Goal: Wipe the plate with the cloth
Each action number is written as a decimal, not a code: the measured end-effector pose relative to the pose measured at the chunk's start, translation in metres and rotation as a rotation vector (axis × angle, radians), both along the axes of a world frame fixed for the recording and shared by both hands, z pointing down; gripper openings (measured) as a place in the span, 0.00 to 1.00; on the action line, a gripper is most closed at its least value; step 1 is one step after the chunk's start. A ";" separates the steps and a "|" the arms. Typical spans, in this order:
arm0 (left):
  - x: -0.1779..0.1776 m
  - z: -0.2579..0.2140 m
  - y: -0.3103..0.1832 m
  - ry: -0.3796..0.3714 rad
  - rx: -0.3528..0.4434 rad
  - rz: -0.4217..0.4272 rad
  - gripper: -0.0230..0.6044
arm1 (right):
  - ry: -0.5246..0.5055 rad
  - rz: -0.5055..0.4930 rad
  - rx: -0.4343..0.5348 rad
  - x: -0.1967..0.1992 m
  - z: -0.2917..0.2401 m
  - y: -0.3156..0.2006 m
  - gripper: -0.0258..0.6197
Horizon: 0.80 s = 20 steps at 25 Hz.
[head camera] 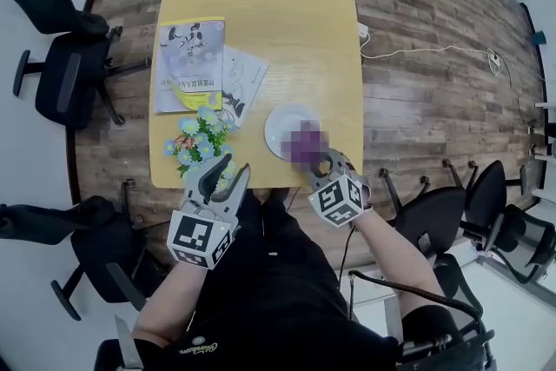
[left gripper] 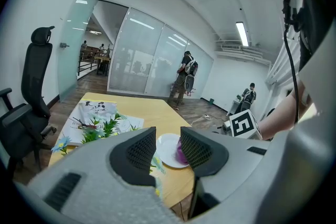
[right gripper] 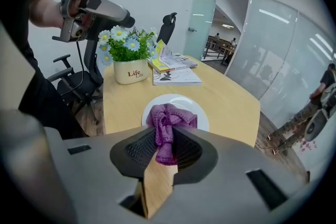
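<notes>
R gripper [right gripper: 166,150] was clamped on a crumpled purple knit cloth [right gripper: 167,117], the bunched end out front over the round white plate [right gripper: 181,99], which sat by the near-right edge of the yellow wooden table [head camera: 261,22]. Bare tabletop lay beyond the plate. L gripper [left gripper: 168,140] hung off the near edge, jaws apart w/ nothing between, just beside the white pot of blue & white flowers [head camera: 200,142].

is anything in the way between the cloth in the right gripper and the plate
Nothing visible does. The right gripper is shut on the purple cloth, whose bunched end lies over the white plate. The flower pot stands off to the side, apart from the plate.
</notes>
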<state>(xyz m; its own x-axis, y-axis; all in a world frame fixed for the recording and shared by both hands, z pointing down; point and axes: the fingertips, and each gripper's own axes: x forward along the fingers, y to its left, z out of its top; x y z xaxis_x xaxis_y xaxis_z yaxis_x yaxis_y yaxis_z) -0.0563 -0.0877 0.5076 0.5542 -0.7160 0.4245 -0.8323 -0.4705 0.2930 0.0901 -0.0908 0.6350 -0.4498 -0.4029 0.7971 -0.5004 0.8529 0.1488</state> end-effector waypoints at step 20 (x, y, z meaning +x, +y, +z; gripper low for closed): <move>-0.004 0.001 0.003 -0.010 -0.002 -0.012 0.28 | 0.055 0.066 0.077 0.022 -0.004 -0.066 0.16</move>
<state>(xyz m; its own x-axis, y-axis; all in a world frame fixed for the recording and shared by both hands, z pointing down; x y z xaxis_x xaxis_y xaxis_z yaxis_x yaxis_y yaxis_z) -0.0607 -0.0844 0.5090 0.5412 -0.7220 0.4312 -0.8409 -0.4600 0.2852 0.1122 -0.1570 0.6309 -0.3767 -0.4909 0.7856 -0.5440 0.8036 0.2413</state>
